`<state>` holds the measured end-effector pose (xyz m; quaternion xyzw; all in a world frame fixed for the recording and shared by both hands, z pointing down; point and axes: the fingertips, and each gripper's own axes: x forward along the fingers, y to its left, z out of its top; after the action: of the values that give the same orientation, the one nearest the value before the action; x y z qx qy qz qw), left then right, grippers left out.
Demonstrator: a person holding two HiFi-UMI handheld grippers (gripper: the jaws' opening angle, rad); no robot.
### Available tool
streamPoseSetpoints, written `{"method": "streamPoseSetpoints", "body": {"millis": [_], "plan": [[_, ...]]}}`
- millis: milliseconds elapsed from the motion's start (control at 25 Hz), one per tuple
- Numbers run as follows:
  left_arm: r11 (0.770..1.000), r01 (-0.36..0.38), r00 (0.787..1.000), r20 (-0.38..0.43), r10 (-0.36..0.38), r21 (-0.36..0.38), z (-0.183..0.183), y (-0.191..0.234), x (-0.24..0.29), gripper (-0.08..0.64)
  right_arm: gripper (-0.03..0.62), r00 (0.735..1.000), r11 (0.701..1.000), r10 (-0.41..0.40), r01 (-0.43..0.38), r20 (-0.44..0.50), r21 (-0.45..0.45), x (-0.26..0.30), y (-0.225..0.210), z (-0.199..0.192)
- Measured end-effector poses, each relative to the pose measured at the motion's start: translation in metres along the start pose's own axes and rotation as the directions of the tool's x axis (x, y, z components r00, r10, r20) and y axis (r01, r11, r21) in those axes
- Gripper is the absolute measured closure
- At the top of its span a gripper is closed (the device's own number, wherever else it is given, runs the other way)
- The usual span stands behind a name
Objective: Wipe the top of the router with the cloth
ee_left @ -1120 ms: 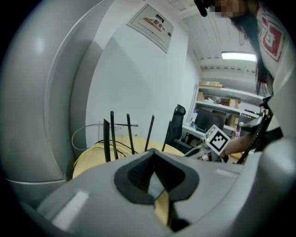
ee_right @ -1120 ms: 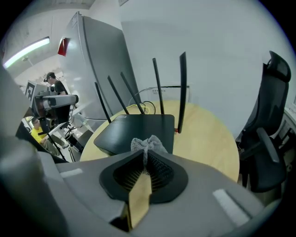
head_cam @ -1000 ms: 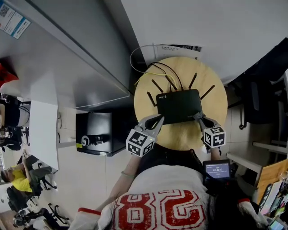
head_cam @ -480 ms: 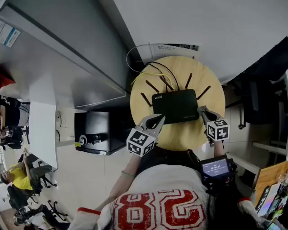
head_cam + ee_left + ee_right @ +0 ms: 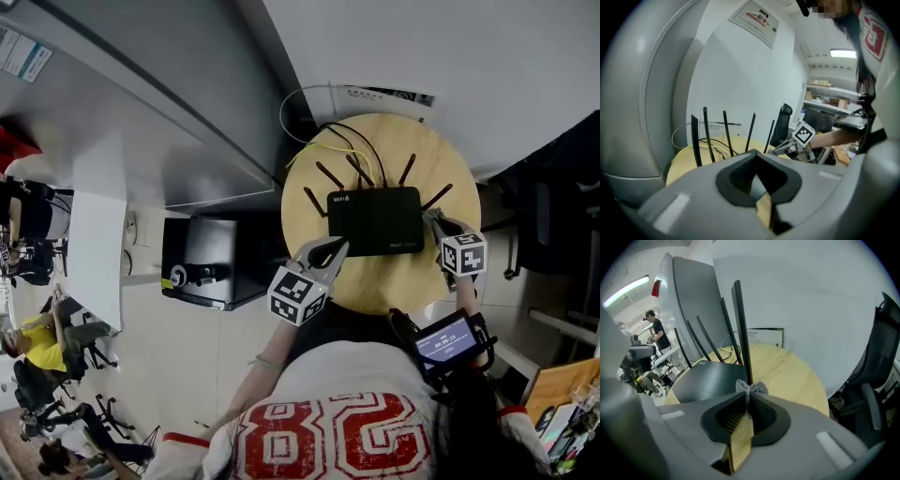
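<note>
A black router (image 5: 375,220) with several upright antennas (image 5: 707,136) lies on a round wooden table (image 5: 375,281). My left gripper (image 5: 335,247) is at the router's front-left corner, and its jaws look shut on that corner (image 5: 757,171). My right gripper (image 5: 435,222) is at the router's right edge, shut on a small grey cloth (image 5: 750,387). Only a tuft of the cloth shows between the pads, just in front of the nearest antenna (image 5: 742,329). The router's top (image 5: 708,378) lies to the left of it.
Yellow and black cables (image 5: 342,145) run off the table's back edge toward the wall. A black office chair (image 5: 876,394) stands to the right. A dark box (image 5: 202,262) sits on the floor to the left. A small screen (image 5: 448,342) is strapped to the right forearm.
My right gripper has moved from the router's front-right corner out to its right edge with the cloth. My left gripper has stayed at the front-left corner.
</note>
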<state>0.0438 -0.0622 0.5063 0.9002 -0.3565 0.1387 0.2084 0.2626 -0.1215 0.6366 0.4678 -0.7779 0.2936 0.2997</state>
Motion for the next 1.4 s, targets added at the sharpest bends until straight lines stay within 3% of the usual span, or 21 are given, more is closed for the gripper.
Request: {"method": "streamPoseSetpoints", "body": {"millis": [520, 1400], "plan": [[1.000, -0.024, 1.000, -0.011, 0.024, -0.010, -0.004, 0.007, 0.001, 0.558, 0.563, 0.999, 0.999, 0.026, -0.026, -0.024, 0.030, 0.017, -0.001, -0.006], [0.990, 0.140, 0.989, -0.040, -0.139, 0.020, -0.010, -0.017, 0.010, 0.558, 0.563, 0.997, 0.985, -0.025, 0.037, -0.072, 0.170, -0.028, 0.043, -0.091]]}}
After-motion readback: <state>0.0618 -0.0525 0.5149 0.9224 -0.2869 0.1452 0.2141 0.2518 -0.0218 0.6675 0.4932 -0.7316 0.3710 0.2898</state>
